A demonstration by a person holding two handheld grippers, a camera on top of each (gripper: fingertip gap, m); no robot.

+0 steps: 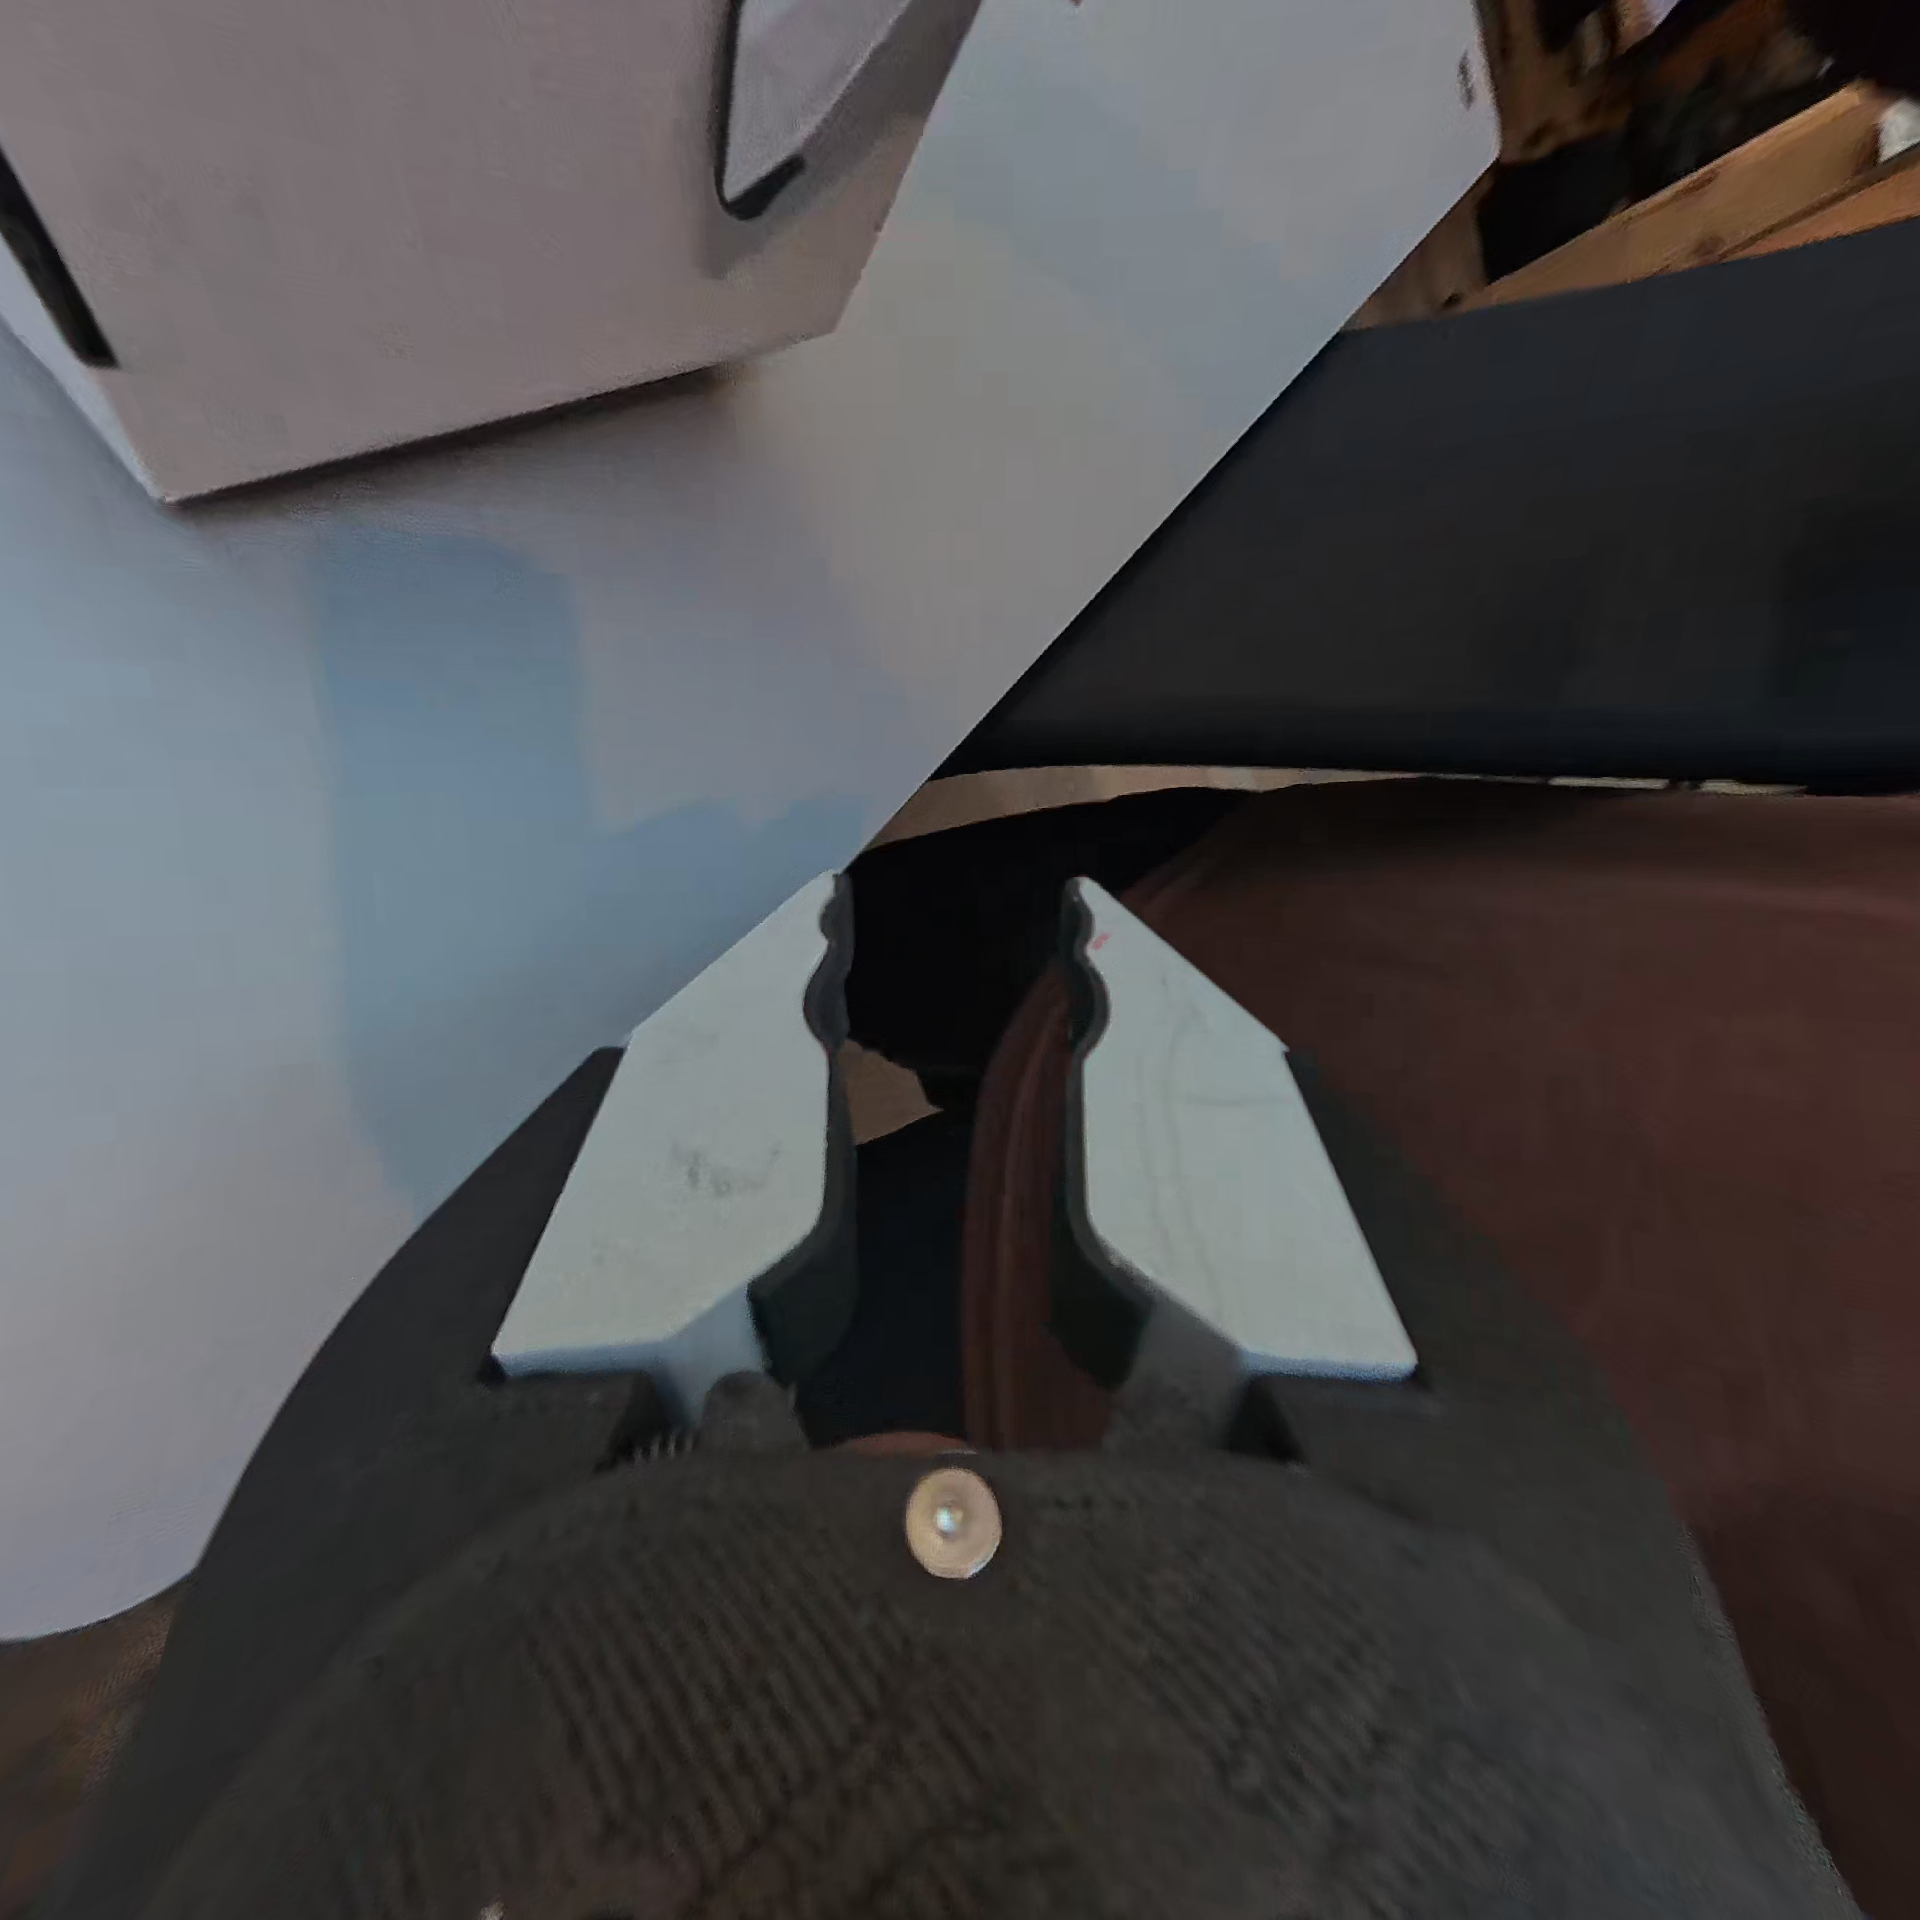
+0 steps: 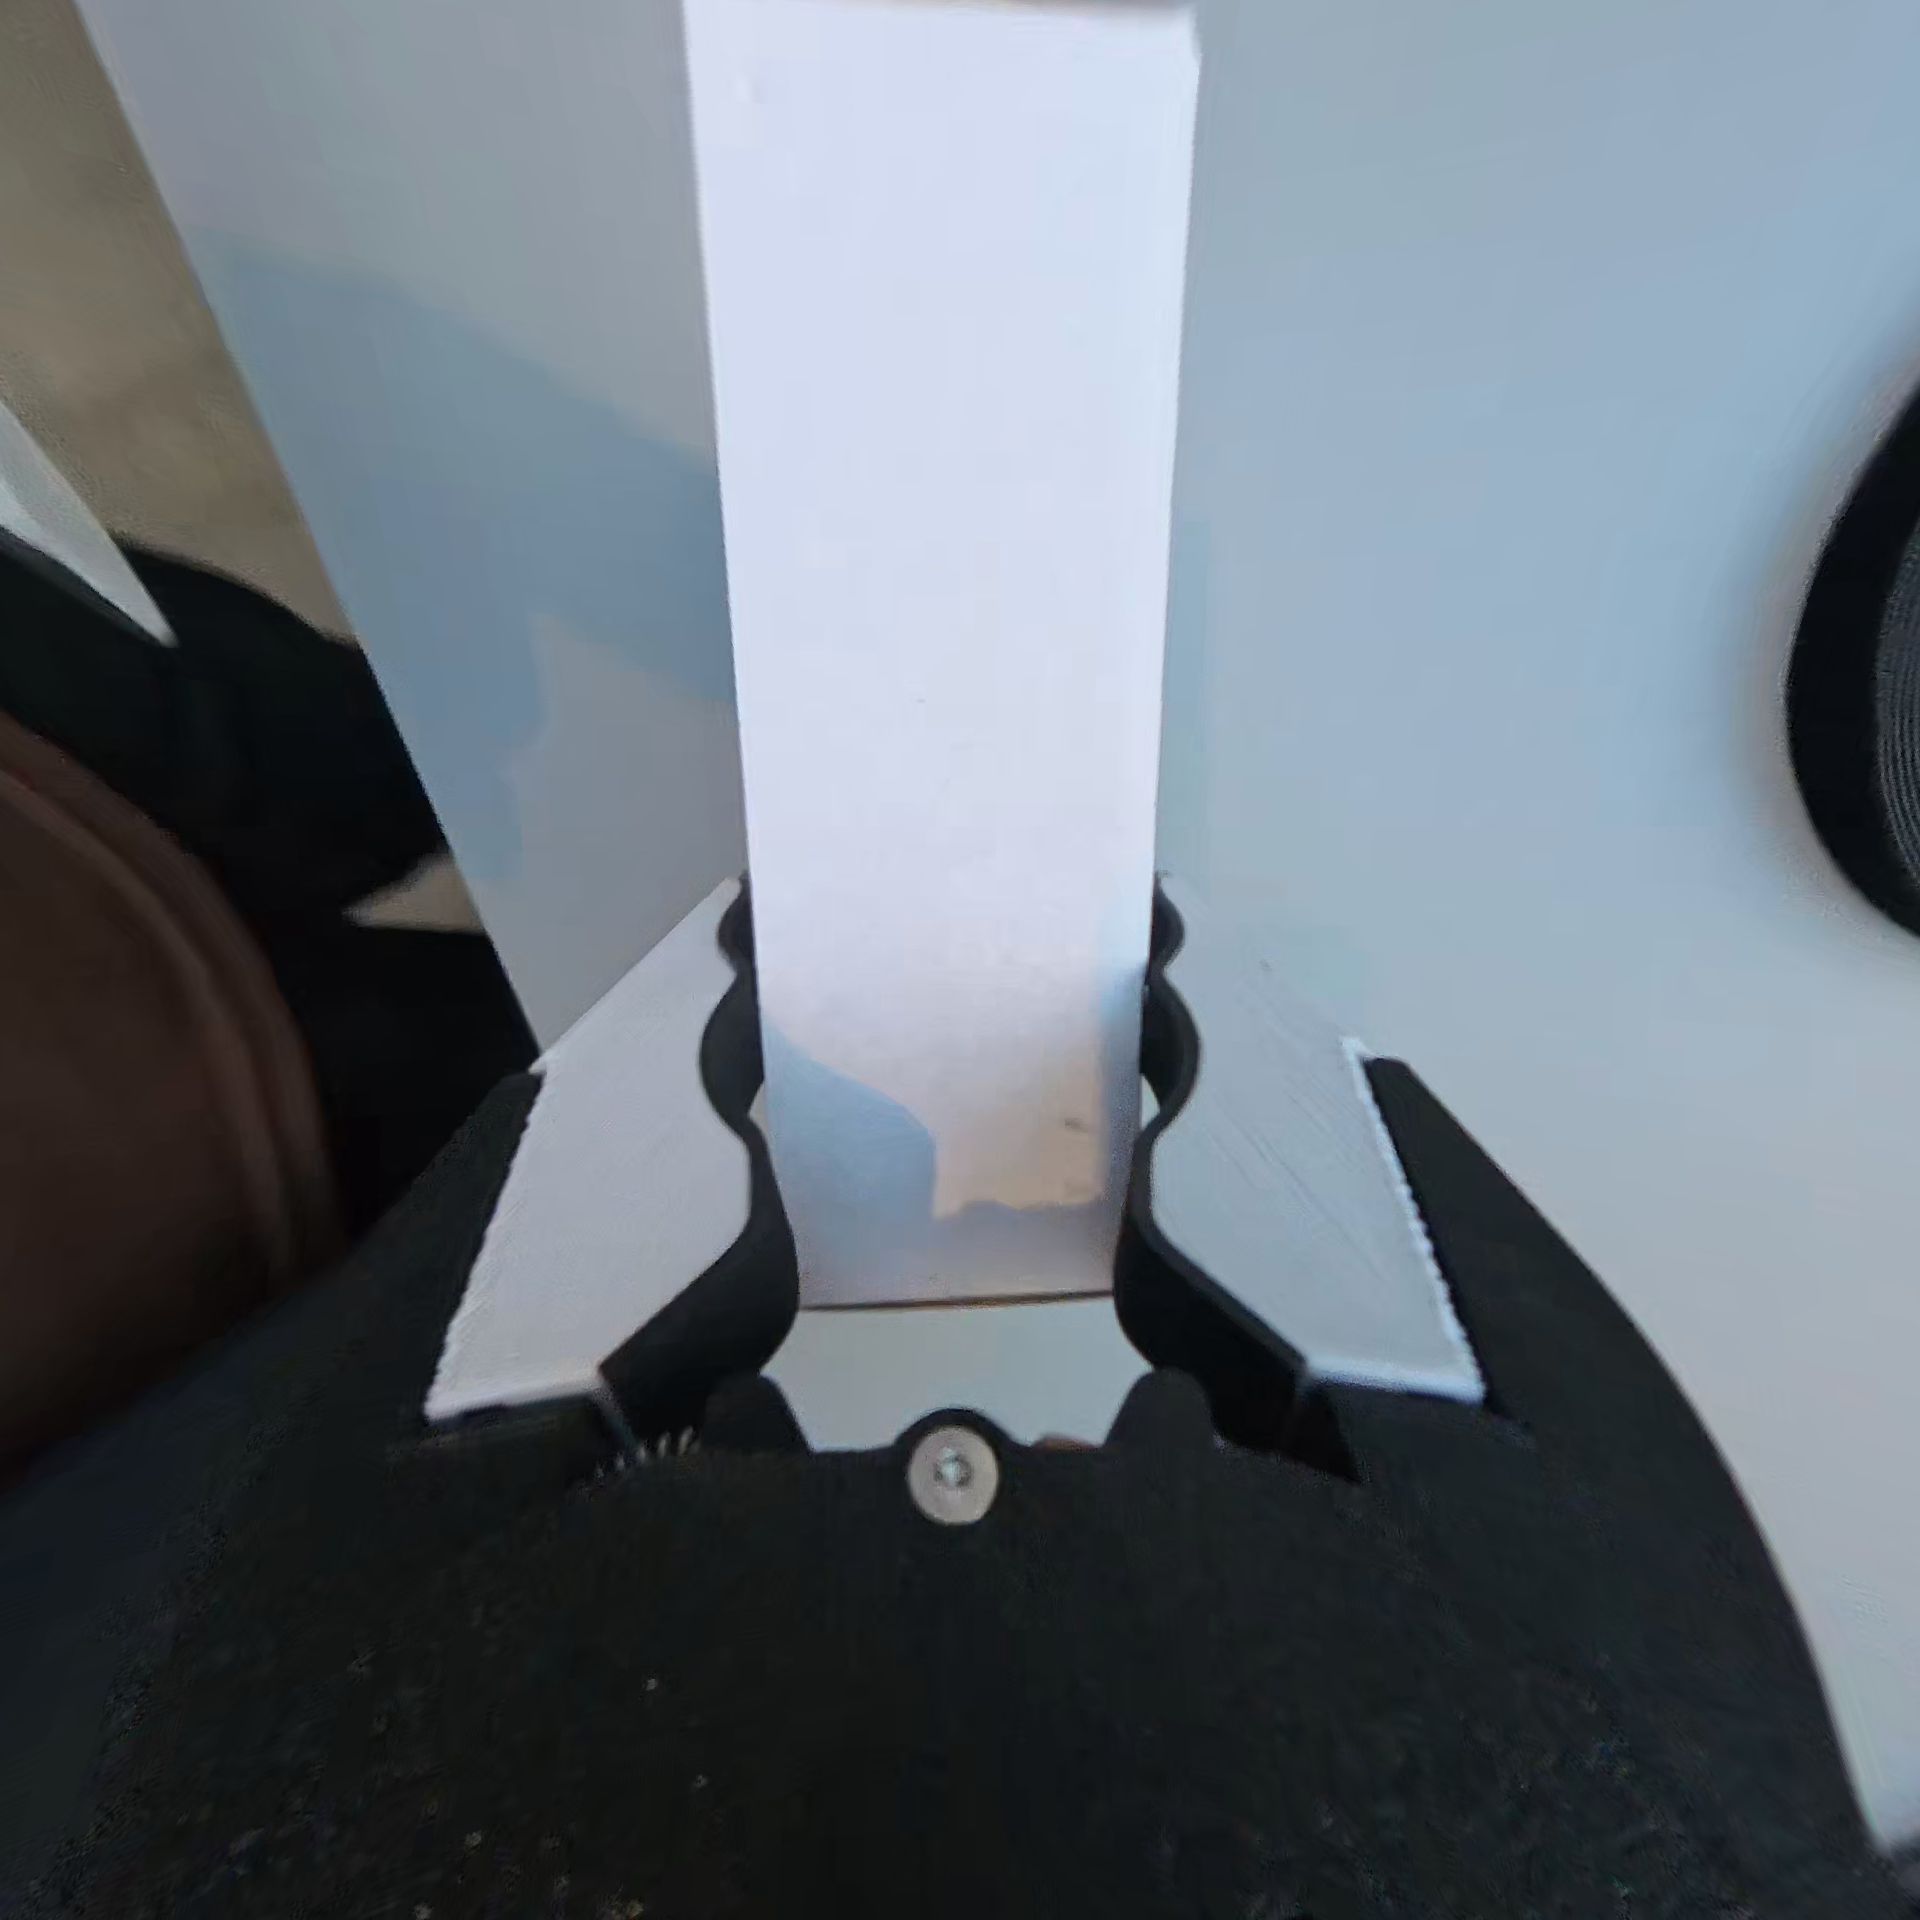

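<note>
Right claw [image 2: 948, 925]: its two black wavy pads are pressing against the two long sides of a white oblong box [image 2: 940, 582], which is running lengthwise away from the camera; the near end of the box is sitting deep between the fingers. The box is lying over the white worktop [image 2: 1455, 436], though whether it is touching that surface cannot be told. A black rounded object [image 2: 1870, 717], blurred, is showing at the right edge.

Left claw [image 1: 956, 914]: it is standing partly open and gripping nothing, hanging just past the worktop's edge [image 1: 312, 831] over brown cloth [image 1: 1507, 1143]. Farther off on the worktop, a large white carton [image 1: 447, 239] is resting near the upper left corner. A black panel [image 1: 1507, 540] is lying beyond the edge to the right.
</note>
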